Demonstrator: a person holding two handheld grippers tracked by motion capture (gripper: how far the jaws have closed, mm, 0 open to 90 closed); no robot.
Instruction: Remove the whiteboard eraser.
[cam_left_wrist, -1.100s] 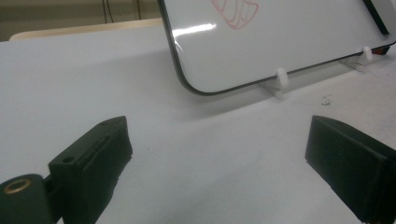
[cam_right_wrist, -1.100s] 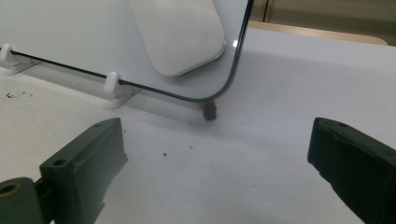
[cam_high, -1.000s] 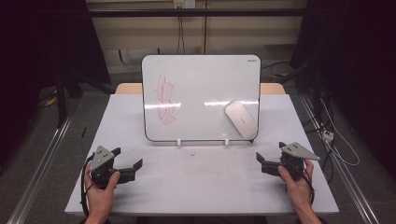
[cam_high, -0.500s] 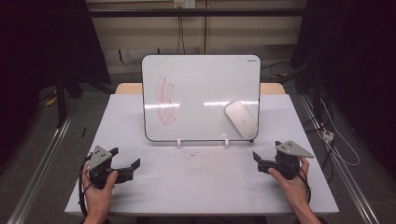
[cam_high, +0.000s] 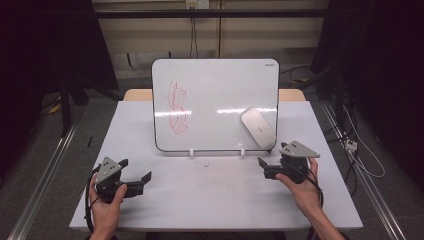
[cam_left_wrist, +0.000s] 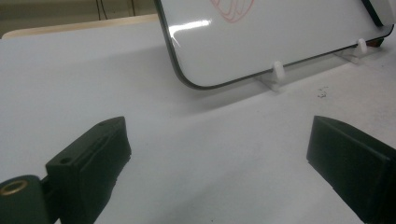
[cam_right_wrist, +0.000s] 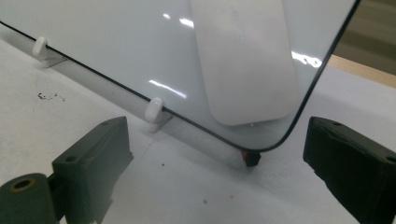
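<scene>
White table (cam_high: 215, 195): whiteboard (cam_high: 215, 100) propped on clips so eraser (cam_high: 258, 126) faces right gripper (cam_high: 263, 166), jaws apart, just narrowed, nothing between. Left gripper (cam_high: 142, 181) idle, jaws apart.

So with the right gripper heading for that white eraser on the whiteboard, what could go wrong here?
The whiteboard leans on small white clips, so a push from the right gripper could tip or slide it. The eraser is wide, smooth and flat against the board, so the open jaws may slip off it.
</scene>
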